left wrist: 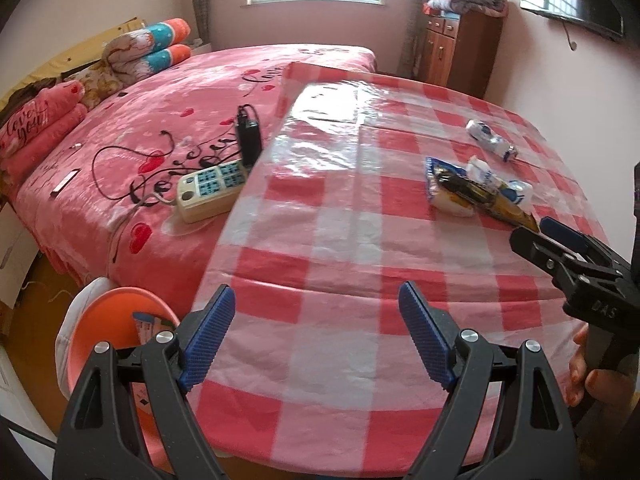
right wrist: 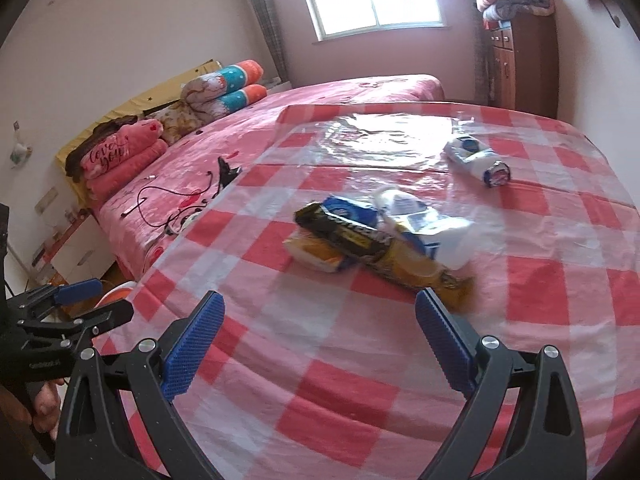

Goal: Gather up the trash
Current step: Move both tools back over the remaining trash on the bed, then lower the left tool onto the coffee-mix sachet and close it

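A pile of trash wrappers (right wrist: 376, 240), black, yellow, blue and white, lies on the red-and-white checked table (right wrist: 320, 360); it also shows in the left wrist view (left wrist: 476, 190). A rolled white-and-blue wrapper (right wrist: 478, 156) lies farther back, and shows in the left wrist view too (left wrist: 490, 138). My right gripper (right wrist: 320, 340) is open and empty, just short of the pile; it shows in the left wrist view (left wrist: 544, 232). My left gripper (left wrist: 320, 332) is open and empty over the table's near edge; it shows in the right wrist view (right wrist: 96, 300).
An orange bin (left wrist: 116, 320) holding some trash stands on the floor left of the table. A pink bed (left wrist: 160, 120) with a power strip (left wrist: 212, 188), cables and pillows lies beyond. A wooden cabinet (left wrist: 456, 48) stands at the back.
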Tool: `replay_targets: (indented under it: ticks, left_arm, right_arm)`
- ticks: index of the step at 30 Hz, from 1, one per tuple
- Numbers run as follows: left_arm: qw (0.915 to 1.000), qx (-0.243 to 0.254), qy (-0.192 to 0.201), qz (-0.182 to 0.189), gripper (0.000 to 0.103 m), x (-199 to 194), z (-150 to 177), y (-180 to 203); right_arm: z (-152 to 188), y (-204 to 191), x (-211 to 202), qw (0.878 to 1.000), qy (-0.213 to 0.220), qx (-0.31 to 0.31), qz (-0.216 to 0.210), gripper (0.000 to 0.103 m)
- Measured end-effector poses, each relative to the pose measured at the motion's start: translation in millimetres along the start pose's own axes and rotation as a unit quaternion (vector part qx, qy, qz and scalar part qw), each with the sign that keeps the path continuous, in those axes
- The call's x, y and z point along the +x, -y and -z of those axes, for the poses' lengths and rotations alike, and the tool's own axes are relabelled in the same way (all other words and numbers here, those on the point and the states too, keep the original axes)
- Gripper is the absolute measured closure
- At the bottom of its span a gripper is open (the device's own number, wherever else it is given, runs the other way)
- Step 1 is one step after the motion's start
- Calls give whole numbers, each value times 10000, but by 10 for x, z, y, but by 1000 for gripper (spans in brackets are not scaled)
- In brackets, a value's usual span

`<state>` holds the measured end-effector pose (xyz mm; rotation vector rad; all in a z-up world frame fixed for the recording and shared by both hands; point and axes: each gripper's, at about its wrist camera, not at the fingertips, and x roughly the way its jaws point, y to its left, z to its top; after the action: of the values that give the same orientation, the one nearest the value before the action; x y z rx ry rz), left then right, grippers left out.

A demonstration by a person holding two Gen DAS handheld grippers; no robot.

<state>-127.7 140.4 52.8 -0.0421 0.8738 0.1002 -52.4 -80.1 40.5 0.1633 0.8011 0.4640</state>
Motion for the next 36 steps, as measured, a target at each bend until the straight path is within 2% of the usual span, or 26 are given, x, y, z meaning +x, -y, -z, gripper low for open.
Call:
replay_targets:
  ticks: [10, 24, 28, 36]
  left_arm:
    - [9995, 278, -55, 170, 19, 18, -104, 359]
    - [9963, 668, -188, 512, 19, 257, -390, 1046]
    - [9956, 442, -375, 733, 19, 437, -500, 1198]
    - [9939, -407, -642, 804, 22, 746, -690, 1243]
  right_arm:
    - [-87, 382, -137, 9992, 185, 306, 190, 8]
    - [-179, 1230, -278, 9905, 243, 1324, 269, 8]
    - [-177, 1380, -291, 9878, 266, 1512, 252, 8]
    - [-183, 1440, -274, 9874, 246, 1560, 111, 8]
